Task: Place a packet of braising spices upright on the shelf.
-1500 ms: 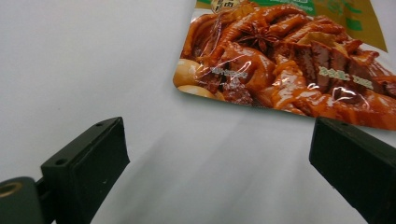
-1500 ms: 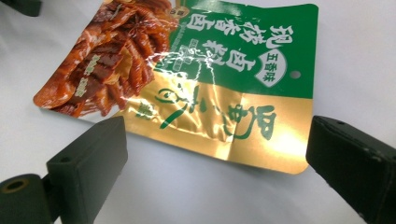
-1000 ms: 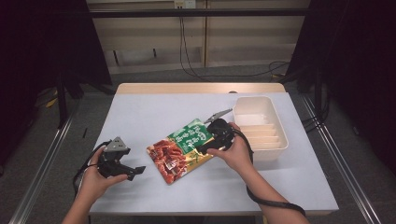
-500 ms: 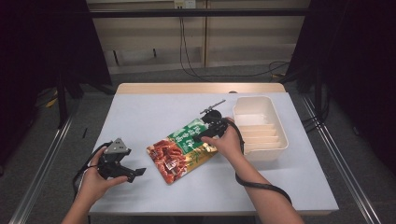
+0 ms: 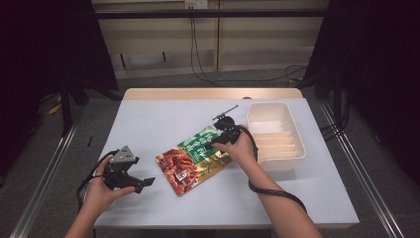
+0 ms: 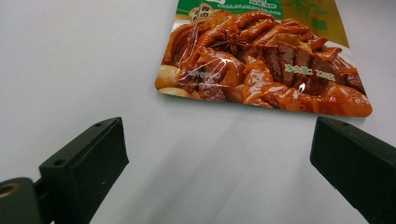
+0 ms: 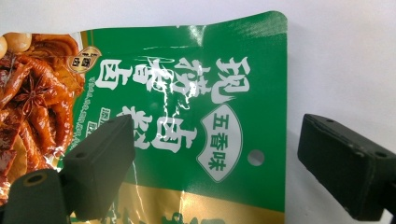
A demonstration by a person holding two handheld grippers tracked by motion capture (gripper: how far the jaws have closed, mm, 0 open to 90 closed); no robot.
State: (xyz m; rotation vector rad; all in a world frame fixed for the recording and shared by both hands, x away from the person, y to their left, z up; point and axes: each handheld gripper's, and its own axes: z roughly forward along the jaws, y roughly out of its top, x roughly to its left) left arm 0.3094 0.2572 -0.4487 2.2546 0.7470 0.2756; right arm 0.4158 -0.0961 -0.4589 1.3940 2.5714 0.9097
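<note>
So my right gripper (image 5: 224, 130) has slid up the table over the last second and is now sitting at the green top end of the snack pouch (image 5: 196, 159), right next to the white tray (image 5: 297, 148). A second ago it was parked lower, over the middle of the pouch, so that's the real change here. Jaws eased in just a hair on the way but they're basically wide open: in my right gripper view one pad sits over the green print and the other is out on bare table past the pouch's edge, nothing pinched. The pouch itself hasn't budged; it lies flat and slanted mid-table, meat-picture end toward my left gripper (image 5: 136, 181). That one has stayed put, jaws spread wide and empty, just short of the pouch's bottom edge (image 6: 261, 93). My read: I'm lined up to grab the top edge, probably to get it over to the tray, but the grip isn't made yet.
</note>
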